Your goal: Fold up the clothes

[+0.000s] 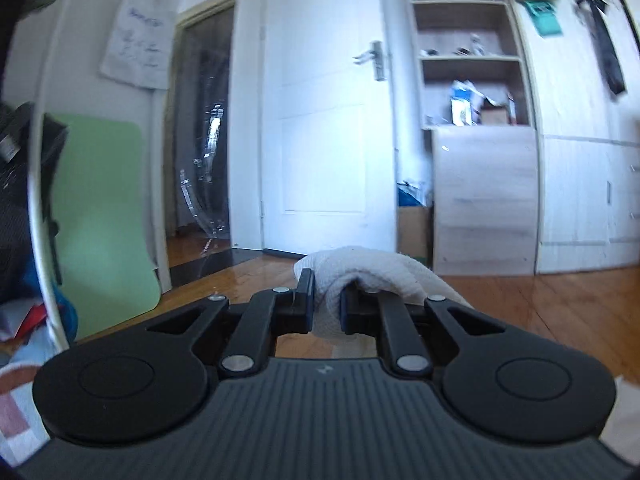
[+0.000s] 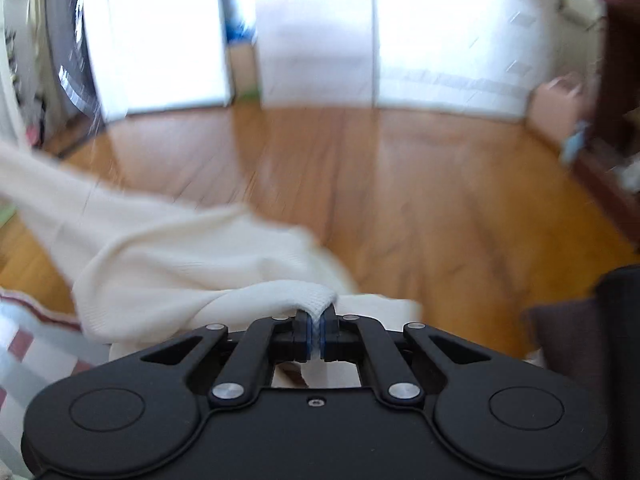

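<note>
You have a white knit garment (image 2: 192, 256) bunched and pinched as a thick fold between the left jaws, its cloth humped over the right-hand jaw; a thinner ribbed edge sits clamped between the right jaws, the rest trailing away leftward.

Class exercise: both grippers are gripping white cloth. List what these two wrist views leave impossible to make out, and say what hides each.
- Garment type: the white knitted cloth runs off the left edge of the right wrist view and is motion-blurred.
- Lower cloth: in the left wrist view the white cloth drops behind the left gripper.
- Pinched edge: hidden between the right gripper fingers.
- Shelf items: too small and blurred.
</note>
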`<state>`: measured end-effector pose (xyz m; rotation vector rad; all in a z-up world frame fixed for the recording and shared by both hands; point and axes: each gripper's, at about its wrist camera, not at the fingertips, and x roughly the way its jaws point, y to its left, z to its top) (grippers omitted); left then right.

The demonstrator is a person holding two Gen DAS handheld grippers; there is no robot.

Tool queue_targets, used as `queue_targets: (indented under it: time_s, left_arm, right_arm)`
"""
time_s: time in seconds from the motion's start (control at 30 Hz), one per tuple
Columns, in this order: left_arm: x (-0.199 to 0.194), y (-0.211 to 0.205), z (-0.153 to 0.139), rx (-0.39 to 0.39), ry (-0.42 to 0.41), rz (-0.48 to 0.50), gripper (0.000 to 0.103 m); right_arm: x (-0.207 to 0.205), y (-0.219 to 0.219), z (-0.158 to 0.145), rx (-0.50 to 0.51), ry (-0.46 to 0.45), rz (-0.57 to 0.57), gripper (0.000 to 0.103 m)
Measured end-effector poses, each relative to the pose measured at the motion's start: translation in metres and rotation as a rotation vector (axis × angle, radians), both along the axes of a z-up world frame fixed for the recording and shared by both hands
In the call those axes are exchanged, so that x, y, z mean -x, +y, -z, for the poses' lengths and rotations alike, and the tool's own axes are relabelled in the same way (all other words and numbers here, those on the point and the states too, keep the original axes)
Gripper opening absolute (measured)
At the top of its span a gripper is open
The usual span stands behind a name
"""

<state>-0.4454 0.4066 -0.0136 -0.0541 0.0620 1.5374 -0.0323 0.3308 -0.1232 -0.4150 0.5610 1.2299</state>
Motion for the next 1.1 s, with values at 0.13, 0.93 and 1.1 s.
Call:
queue_targets:
  time_s: [0.13,0.93,1.1]
  left_arm:
    - [0.022,0.002,-0.002,-0.029,-0.095,-0.056,0.011]
    - [0.114,0.063,0.054,0.394,-0.423,-0.239,0.012]
    - [0.117,0.077,0.084,0.556,-0.49,-0.211,0.012]
  right_arm:
    - [-0.003,-0.045,0.002,0.065,-0.169,0.136,0.003]
    - [0.023,-0.068,-0.003,0.326,0.095,-0.206,0.07]
    - [0.032,-0.01,0.024,0.36,0.205,-0.272,0.071]
